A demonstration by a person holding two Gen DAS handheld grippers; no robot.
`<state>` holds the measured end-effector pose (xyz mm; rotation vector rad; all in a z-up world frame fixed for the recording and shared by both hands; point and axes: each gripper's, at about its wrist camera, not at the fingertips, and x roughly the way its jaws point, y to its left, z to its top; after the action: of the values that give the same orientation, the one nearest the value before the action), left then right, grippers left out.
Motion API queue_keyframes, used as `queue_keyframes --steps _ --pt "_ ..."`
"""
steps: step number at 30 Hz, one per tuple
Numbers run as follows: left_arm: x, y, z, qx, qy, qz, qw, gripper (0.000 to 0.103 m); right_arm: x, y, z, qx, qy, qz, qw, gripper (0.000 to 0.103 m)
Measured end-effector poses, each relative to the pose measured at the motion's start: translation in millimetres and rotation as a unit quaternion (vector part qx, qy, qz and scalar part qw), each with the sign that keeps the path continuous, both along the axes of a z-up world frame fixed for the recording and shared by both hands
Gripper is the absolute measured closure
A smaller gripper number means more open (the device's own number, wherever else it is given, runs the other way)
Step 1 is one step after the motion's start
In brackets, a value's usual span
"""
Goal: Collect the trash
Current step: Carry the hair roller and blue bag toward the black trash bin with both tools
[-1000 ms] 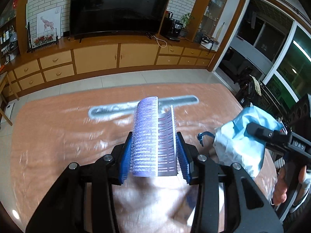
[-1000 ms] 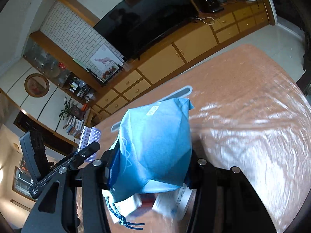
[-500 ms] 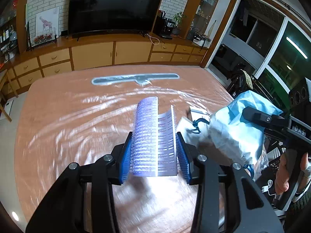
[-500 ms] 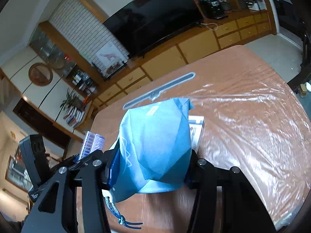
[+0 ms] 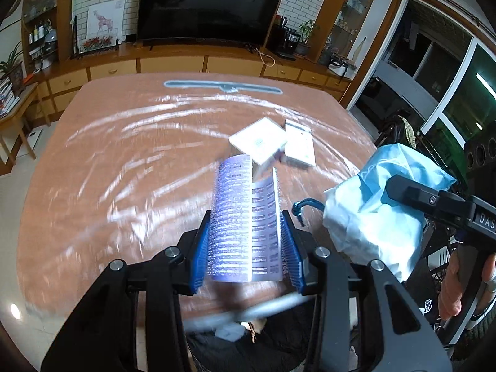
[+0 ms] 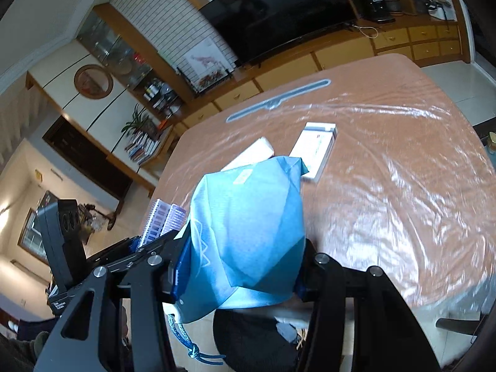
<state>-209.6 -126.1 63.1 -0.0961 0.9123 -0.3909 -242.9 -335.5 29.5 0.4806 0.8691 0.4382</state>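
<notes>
My left gripper (image 5: 246, 248) is shut on a purple-printed plastic sheet (image 5: 245, 220), held upright above the table's near edge; the sheet also shows in the right wrist view (image 6: 162, 221). My right gripper (image 6: 240, 266) is shut on a crumpled blue paper bag (image 6: 248, 232) with a dark blue cord; the bag shows in the left wrist view (image 5: 381, 204) to the right of my left gripper. A black trash bin (image 5: 248, 344) sits below both grippers, also in the right wrist view (image 6: 257, 341). Two white boxes (image 5: 260, 142) (image 5: 299, 147) lie on the table ahead.
The table (image 5: 124, 161) has an orange top under shiny clear plastic. A long grey bar (image 5: 223, 85) lies at its far edge. Wooden cabinets (image 5: 173, 65) and a large TV (image 5: 204, 6) stand beyond. A chair (image 5: 400, 130) stands right of the table.
Both grippers have pulled back toward the table's near edge with their loads. The two white boxes and the black bin below have come into view.
</notes>
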Motion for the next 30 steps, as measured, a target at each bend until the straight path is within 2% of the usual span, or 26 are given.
queue_keyframes --steps 8,20,25,30 --pt "-38 -2 -4 0.007 0.005 -0.006 0.9999 0.060 -36 8 -6 -0.012 0.007 0.017 1.000 0.054" --pt "-65 7 -11 0.025 0.010 -0.048 0.9985 0.060 -61 32 -11 -0.049 0.021 0.003 0.999 0.054" --pt "-75 7 -15 0.029 0.018 -0.064 0.9974 0.059 -75 39 -18 -0.054 0.030 0.005 0.998 0.054" --pt "-87 7 -22 0.031 0.027 -0.073 0.9964 0.059 -82 49 -26 -0.080 0.038 0.012 0.996 0.054"
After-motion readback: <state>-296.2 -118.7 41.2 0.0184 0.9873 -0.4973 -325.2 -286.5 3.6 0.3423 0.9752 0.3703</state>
